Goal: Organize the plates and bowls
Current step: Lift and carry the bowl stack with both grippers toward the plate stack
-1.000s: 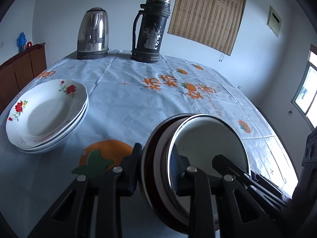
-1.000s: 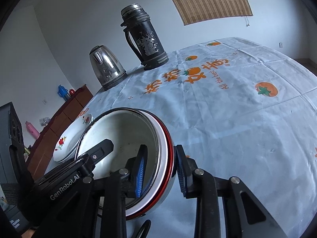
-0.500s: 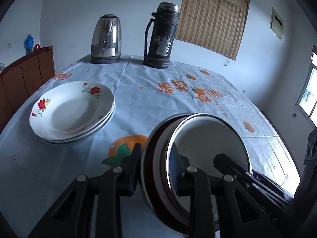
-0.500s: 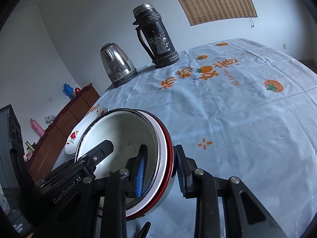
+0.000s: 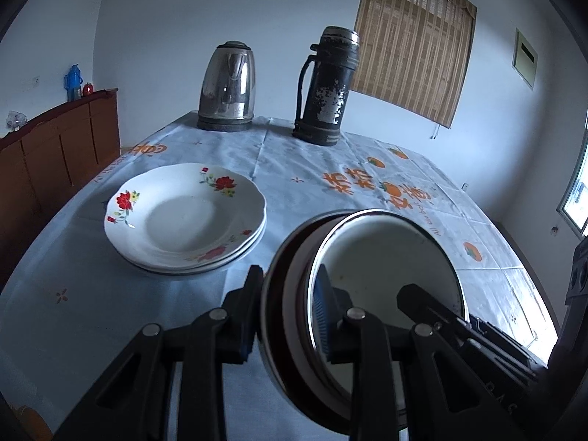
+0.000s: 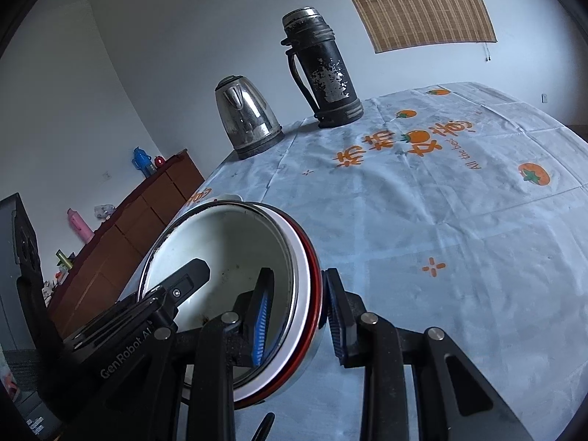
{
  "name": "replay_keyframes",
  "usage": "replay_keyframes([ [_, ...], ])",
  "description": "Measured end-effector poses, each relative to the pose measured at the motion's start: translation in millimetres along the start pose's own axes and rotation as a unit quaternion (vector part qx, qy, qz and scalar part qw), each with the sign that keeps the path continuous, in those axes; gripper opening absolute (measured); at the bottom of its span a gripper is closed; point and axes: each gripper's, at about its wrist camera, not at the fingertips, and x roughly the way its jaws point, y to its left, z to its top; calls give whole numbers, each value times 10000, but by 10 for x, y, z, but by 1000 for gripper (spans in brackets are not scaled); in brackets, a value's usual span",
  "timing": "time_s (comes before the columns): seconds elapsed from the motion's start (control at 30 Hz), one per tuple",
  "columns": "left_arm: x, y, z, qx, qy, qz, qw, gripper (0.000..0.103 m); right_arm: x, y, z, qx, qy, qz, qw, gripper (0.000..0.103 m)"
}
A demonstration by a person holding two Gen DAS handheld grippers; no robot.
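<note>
Enamel bowl stack (image 5: 382, 279) pinched at opposite rims by left tool (image 5: 284, 316), right tool (image 6: 297, 316); open tablecloth (image 6: 459, 239) ahead.

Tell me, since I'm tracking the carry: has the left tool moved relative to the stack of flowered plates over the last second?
Yes. The left tool, clamped on the bowl, has swung toward the plates: they sat at the left edge before and now lie nearer the centre, just left of the bowl.

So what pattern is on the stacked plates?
Red flowers with green leaves on white plates; clearest in the left wrist view.
</note>
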Motion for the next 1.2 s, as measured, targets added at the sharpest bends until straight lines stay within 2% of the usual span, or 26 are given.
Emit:
replay_keyframes([
  [0.67, -196, 641, 222, -342, -285, 427, 9981, 25, 290, 670, 88, -306, 70, 443, 9985, 31],
  [1.2, -181, 935, 461, -465, -462, 656, 9957, 25, 531, 1021, 296, -465, 59, 657, 9967, 31],
])
